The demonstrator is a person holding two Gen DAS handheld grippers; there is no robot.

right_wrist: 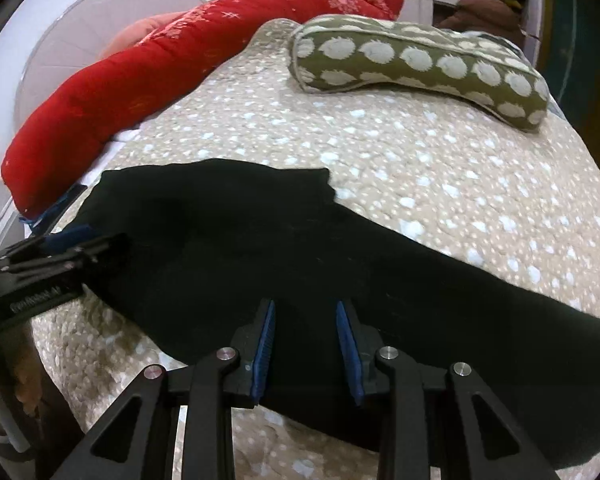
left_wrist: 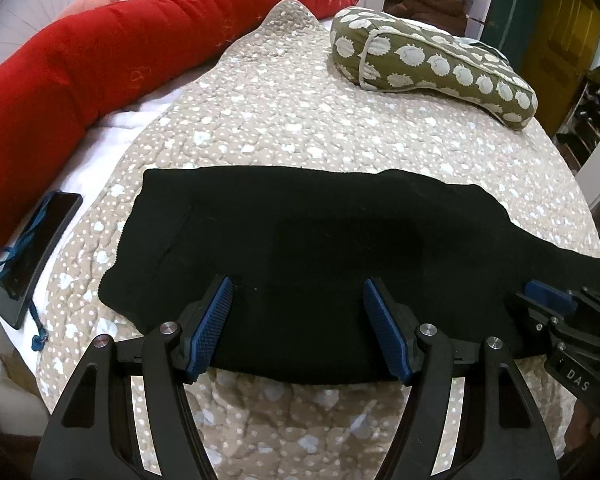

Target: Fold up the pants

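Pants (left_wrist: 320, 248) lay flat on the bed (left_wrist: 300, 120); my left gripper (left_wrist: 298, 332) gaped wide, right gripper (right_wrist: 306, 344) half-open, both empty, so I needed both layers of the near edge pinched.

Black pants (left_wrist: 320, 248) between spread gripper (left_wrist: 298, 320) fingers

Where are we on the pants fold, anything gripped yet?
Looks done: the black pants lie flat across the quilt as one long band, apparently already folded leg over leg. In hand: nothing gripped; the left gripper and right gripper sit open over the near edge. Left: grip the pants and fold them crosswise.
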